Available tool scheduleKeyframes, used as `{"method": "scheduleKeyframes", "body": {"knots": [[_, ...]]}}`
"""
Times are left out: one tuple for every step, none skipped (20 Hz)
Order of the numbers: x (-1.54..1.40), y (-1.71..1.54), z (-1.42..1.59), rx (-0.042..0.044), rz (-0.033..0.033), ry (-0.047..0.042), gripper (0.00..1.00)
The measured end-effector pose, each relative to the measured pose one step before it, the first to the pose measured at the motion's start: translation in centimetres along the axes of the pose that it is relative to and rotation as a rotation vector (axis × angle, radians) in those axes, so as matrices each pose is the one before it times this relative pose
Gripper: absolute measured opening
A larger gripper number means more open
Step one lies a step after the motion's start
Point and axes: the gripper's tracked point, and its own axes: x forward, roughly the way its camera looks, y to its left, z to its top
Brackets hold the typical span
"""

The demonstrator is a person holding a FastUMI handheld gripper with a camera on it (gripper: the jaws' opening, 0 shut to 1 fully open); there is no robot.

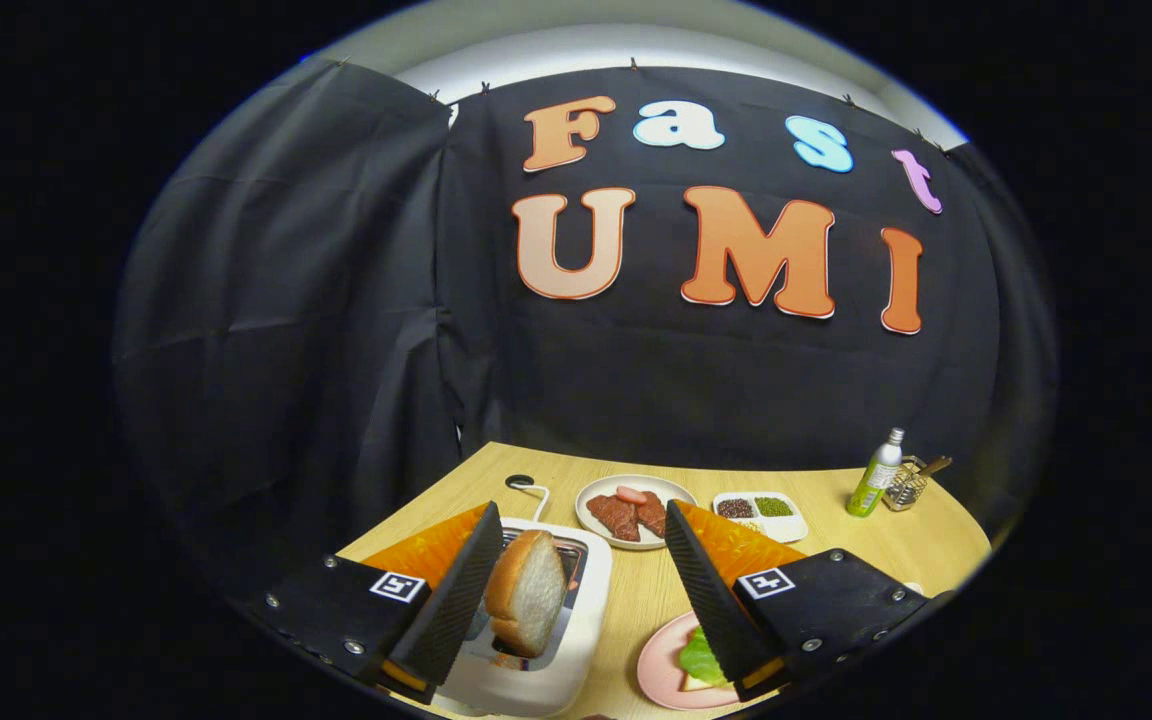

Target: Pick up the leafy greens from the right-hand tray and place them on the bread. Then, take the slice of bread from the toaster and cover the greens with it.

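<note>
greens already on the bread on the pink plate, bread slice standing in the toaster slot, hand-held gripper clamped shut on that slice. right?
Not quite. In the gripper view the hand-held gripper is open: the bread slice stands between the fingers, near the left one, with a wide gap to the right finger. The rest holds: greens lie on the bread on the pink plate, and the slice stands in the toaster.

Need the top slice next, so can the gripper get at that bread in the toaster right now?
Probably yes. The bread slice stands up out of the toaster, and the open gripper has one finger beside it, with nothing between them.
</note>
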Motion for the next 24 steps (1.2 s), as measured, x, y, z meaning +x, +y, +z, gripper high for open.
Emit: {"method": "scheduleKeyframes", "body": {"knots": [[0.220, 0.308, -0.830, -0.00479, 0.00248, 0.01692, 0.98], [0.258, 0.206, -0.649, -0.00087, 0.00536, 0.01369, 0.98], [0.105, 0.000, -0.692, -0.00080, -0.00252, 0.01671, 0.98], [0.214, 0.224, -0.535, 0.00259, 0.00582, 0.00970, 0.98], [0.179, 0.361, -0.725, 0.00332, 0.00754, 0.01929, 0.98], [0.292, 0.093, -0.739, 0.00225, 0.00529, 0.01872, 0.98], [-0.034, 0.172, -0.396, 0.00289, 0.00571, 0.01108, 0.95], [0.128, 0.245, -0.319, 0.00060, 0.00709, 0.00953, 0.90], [0.090, 0.294, -0.220, 0.00037, 0.00980, 0.00485, 0.80], [-0.036, 0.178, -0.104, -0.00090, 0.00696, 0.00184, 0.75], [-0.068, -0.015, -0.098, 0.00049, -0.00365, 0.00141, 0.57], [0.095, 0.064, 0.003, 0.00673, 0.00206, 0.00026, 0.45], [0.056, 0.315, -0.173, 0.00903, 0.01397, 0.00737, 0.29], [-0.075, 0.405, -0.140, 0.00925, 0.01297, 0.00853, 0.24], [-0.106, 0.028, 0.254, -0.00549, -0.00223, -0.00354, 0.17], [-0.179, -0.087, 0.175, -0.00117, -0.00376, -0.00438, 0.16], [-0.111, 0.124, -0.090, 0.00725, 0.00424, -0.00004, 0.13], [-0.031, 0.094, 0.269, 0.01571, 0.00556, -0.00308, 0.11], [-0.080, -0.120, 0.464, 0.01278, 0.00193, -0.00501, 0.10], [-0.220, -0.151, 0.631, 0.00835, 0.00040, -0.00556, 0.10], [-0.253, -0.163, 0.722, 0.00852, 0.00165, -0.01091, 0.10], [-0.264, -0.237, 0.768, 0.00501, -0.00036, -0.01116, 0.10], [-0.384, -0.088, 0.859, 0.00249, 0.00023, -0.01659, 0.10], [-0.269, -0.114, 1.082, 0.00033, -0.00162, -0.01950, 0.10]]}}
